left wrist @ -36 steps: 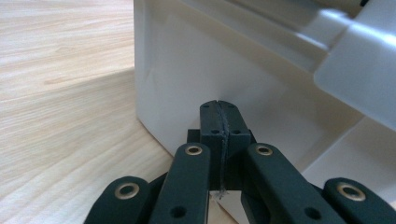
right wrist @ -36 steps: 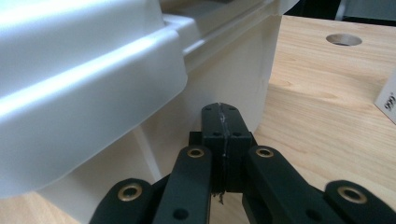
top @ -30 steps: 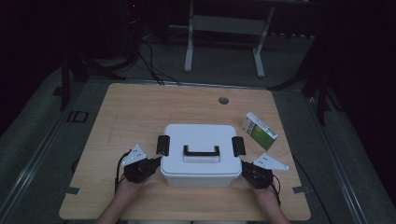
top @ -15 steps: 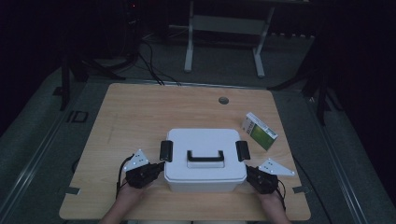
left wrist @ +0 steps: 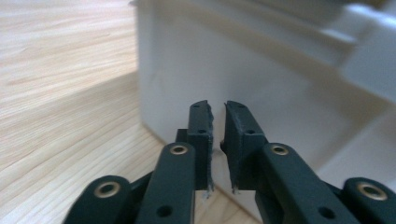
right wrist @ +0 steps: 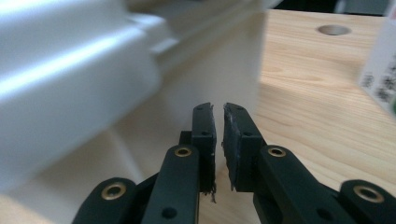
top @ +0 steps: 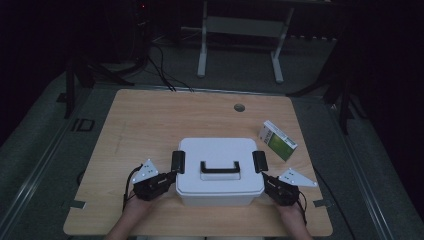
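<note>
A white lidded box with a black handle and a black latch on each side stands on the wooden table, near its front edge. My left gripper points at the box's left side wall. Its jaws have just been opening and stand a narrow gap apart with nothing between them. My right gripper points at the box's right side. Its jaws have likewise just been opening to a narrow, empty gap. Whether either tip touches the box I cannot tell.
A small green and white carton lies on the table to the right of the box, also at the edge of the right gripper view. A round cable hole sits at the back. Desk legs and cables stand beyond on the dark floor.
The box and both hands have shifted a little toward the table's front edge and slightly right. The carton has stayed put.
</note>
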Tool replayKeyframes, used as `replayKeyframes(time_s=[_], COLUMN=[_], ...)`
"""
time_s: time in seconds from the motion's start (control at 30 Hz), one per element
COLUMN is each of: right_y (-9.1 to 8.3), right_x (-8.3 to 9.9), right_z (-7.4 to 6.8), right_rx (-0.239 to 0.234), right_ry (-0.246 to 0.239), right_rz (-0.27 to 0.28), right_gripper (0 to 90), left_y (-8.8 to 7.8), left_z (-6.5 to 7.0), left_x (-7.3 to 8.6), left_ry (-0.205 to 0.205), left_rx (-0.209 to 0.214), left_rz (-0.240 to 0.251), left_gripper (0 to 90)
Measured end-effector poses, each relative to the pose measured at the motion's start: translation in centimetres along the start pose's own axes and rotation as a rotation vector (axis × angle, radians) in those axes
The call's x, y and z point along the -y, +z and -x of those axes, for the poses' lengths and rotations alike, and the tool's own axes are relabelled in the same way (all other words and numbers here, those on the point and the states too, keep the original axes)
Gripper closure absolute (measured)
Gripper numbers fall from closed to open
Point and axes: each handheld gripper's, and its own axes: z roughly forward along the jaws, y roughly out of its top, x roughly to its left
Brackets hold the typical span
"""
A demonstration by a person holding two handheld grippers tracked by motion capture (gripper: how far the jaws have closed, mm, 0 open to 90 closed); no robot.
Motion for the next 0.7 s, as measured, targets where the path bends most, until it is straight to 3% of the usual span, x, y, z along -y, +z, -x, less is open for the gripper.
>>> replayKeyframes(time_s=[0.1, 0.17, 0.27, 0.3, 0.37, 0.47, 0.6, 0.63, 0.67, 0.7], right_y=[-0.1, -0.3, -0.7, -0.8, -1.0, -1.3, -1.4, -1.5, -1.5, -1.4], right_x=[0.3, 0.3, 0.3, 0.3, 0.2, 0.3, 0.5, 0.6, 0.6, 0.6], right_z=[0.5, 0.8, 1.4, 1.5, 1.8, 2.1, 2.3, 2.6, 2.6, 2.6], right_rx=[0.022, 0.042, 0.06, 0.064, 0.072, 0.075, 0.076, 0.047, 0.047, 0.044], right_ry=[0.011, -0.009, 0.002, -0.003, -0.012, 0.002, 0.002, 0.004, 0.004, -0.016], right_rz=[-0.008, -0.011, -0.008, -0.007, -0.009, -0.011, -0.008, -0.009, -0.009, -0.027], right_gripper=[82.2, 80.8, 80.1, 77.7, 75.1, 63.9, 40.0, 26.8, 26.8, 19.8], left_y=[-0.2, -0.3, -0.3, -0.4, -0.3, -0.3, -0.3, -0.3, -0.3, -0.4], left_z=[-0.4, -0.7, -1.2, -1.3, -1.4, -1.6, -2.0, -2.1, -2.2, -2.4], left_x=[0.0, 0.0, 0.1, 0.1, 0.2, 0.3, 0.4, 0.4, 0.4, 0.4], left_ry=[-0.003, -0.006, -0.007, -0.002, -0.006, -0.014, -0.029, -0.032, -0.029, -0.033], left_rx=[-0.036, -0.045, -0.026, -0.02, -0.011, 0.007, 0.039, 0.04, 0.035, 0.044], left_rz=[-0.015, -0.032, -0.069, -0.085, -0.104, -0.128, -0.145, -0.153, -0.16, -0.167], left_gripper=[70.8, 62.8, 57.9, 51.9, 50.8, 46.8, 41.0, 39.1, 39.1, 37.0])
